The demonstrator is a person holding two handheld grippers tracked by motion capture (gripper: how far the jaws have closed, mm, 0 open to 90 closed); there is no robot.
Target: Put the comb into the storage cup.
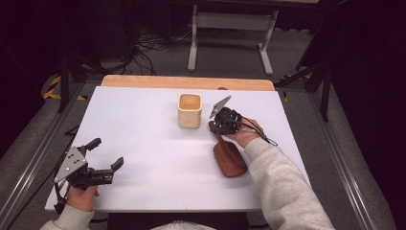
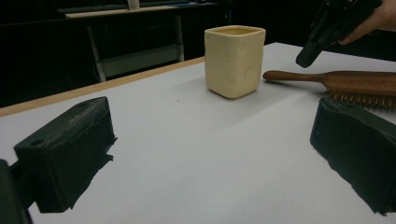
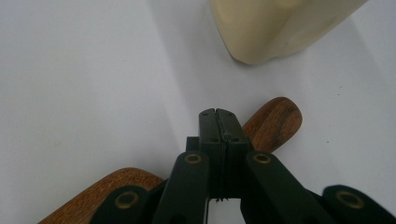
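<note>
Right gripper (image 3: 218,114), jaws pressed together, above the handle of a brown wooden hairbrush (image 1: 229,158) lying beside the cream cup (image 1: 189,110); left gripper (image 1: 106,154) spread.

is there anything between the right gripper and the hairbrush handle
Nothing visible. The right gripper hangs directly over the handle of the wooden hairbrush, its jaws pressed together with no gap, and only bare white table lies around it. The cream cup stands off to the side beyond the handle's tip, not in the way.

Right claw (image 3: 218,116) hides brush (image 3: 273,122) handle's mid part.
</note>
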